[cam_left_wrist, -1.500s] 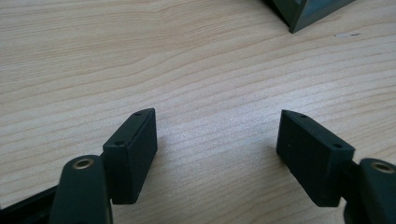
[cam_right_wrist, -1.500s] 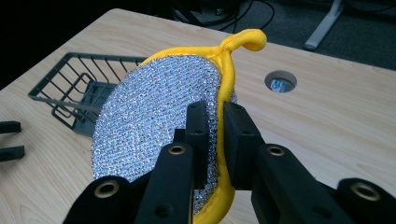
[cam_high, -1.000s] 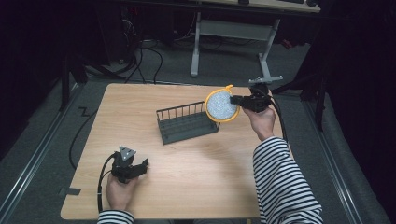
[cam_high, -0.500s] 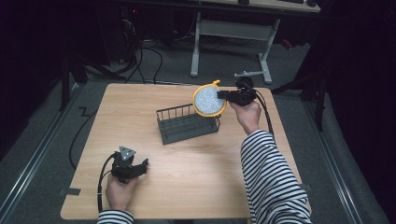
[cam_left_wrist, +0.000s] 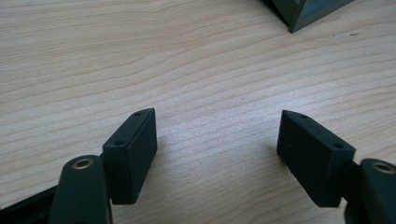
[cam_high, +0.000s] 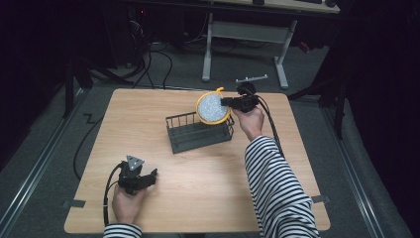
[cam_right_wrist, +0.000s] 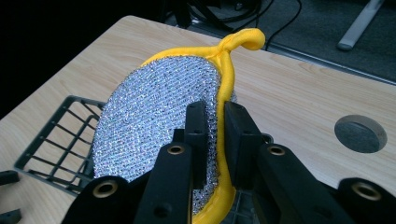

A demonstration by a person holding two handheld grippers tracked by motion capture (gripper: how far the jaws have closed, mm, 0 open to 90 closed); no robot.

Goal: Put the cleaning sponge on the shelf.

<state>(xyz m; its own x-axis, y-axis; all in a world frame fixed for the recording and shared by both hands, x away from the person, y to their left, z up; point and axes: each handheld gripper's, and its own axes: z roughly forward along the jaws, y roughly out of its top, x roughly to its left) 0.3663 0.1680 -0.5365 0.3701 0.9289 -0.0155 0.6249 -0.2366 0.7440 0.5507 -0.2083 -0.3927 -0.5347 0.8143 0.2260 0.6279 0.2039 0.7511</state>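
Item: round scouring pad, silver metallic mesh face, yellow fabric rim with a small hanging loop at the top.

Location: held on edge in the right gripper, whose jaws are closed flat on the pad's lower edge, one on each face. It hangs just above the near end of the dark wire basket.

Handling (judged): light, soft and flexible; likely to bend or flop if pinched far from the middle. The mesh should grip well, and the rim gives the firmest hold. Not fragile.

Left gripper: jaws wide apart, empty, resting low over the bare wooden table, well apart from the basket.

Markings: no brand, label or writing legible on any item.
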